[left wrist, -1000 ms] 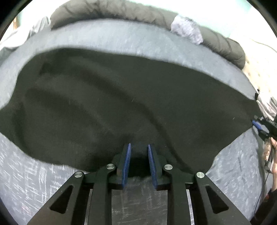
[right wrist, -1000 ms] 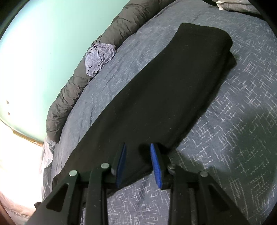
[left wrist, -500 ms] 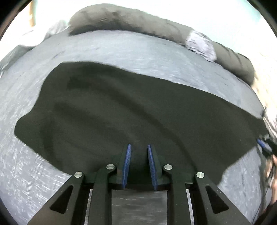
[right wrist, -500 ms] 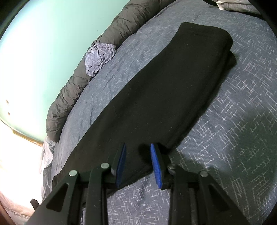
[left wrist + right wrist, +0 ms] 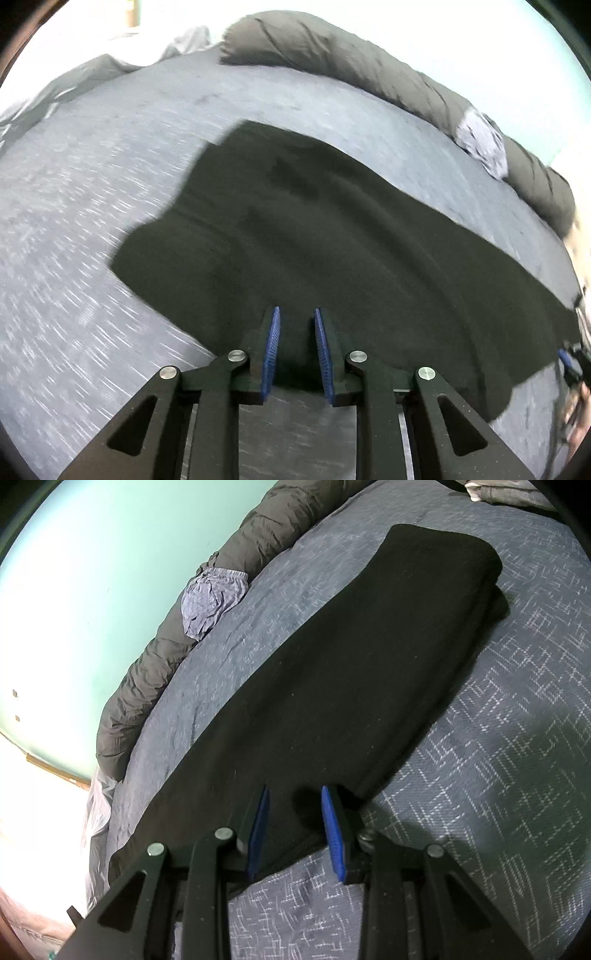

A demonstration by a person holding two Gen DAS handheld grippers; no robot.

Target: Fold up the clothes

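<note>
A long black garment (image 5: 332, 229) (image 5: 351, 686) lies in a folded strip on the blue-grey patterned bedsheet (image 5: 92, 184) (image 5: 498, 794). Its far end shows two stacked layers in the right wrist view. My left gripper (image 5: 296, 310) is at the strip's near long edge, shut on the dark cloth that fills the gap between its blue pads. My right gripper (image 5: 295, 788) is shut on the garment's short end near a corner. In the left wrist view it appears small at the far right (image 5: 567, 363). The left gripper does not appear in the right wrist view.
A rolled dark grey duvet (image 5: 351, 55) (image 5: 258, 542) runs along the wall side of the bed, with checked shorts (image 5: 482, 144) (image 5: 212, 602) lying on it. Grey clothes (image 5: 509, 491) (image 5: 74, 81) lie beyond the garment's far end. A hand (image 5: 580, 413) shows at the right rim.
The left wrist view has swung and rolled. The garment's left end, earlier at the frame's edge, now sits well inside it, and the right gripper appears lower. The right wrist view is the same.
</note>
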